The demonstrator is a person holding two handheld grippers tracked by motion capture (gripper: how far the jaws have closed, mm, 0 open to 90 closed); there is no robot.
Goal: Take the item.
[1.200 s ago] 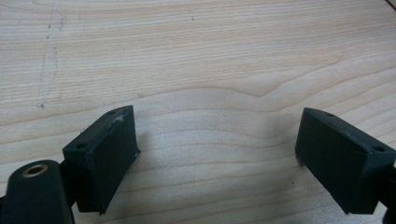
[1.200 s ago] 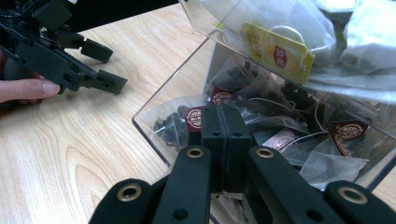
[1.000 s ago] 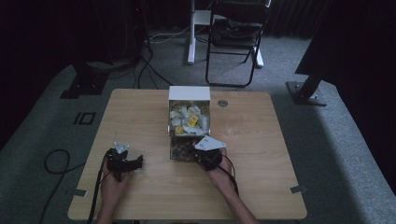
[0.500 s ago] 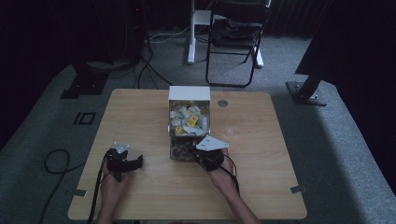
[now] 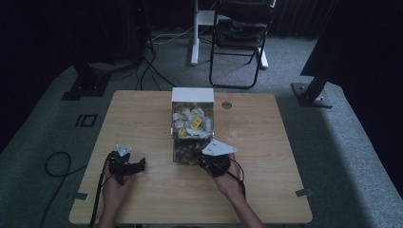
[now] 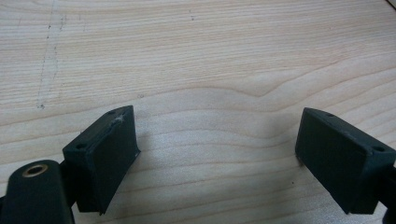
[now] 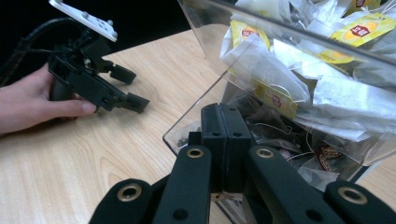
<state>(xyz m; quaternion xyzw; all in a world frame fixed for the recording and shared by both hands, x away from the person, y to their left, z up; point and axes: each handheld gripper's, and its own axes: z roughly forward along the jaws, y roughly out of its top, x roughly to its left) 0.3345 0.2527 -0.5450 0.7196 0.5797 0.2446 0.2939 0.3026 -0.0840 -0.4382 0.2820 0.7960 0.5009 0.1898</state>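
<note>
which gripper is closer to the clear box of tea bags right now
Right. The right gripper, jaws shut, sits right at the near end of the clear box. The left gripper, jaws open, rests on bare table well off to the box's left.

Left tongs (image 6: 215, 154) gape wide apart; right tongs (image 7: 225, 140) are pressed together.

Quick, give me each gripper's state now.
Left gripper: open, nothing between its fingers, over the light wooden table.
Right gripper: shut, holding nothing visible, at the clear plastic box of tea bags.
</note>
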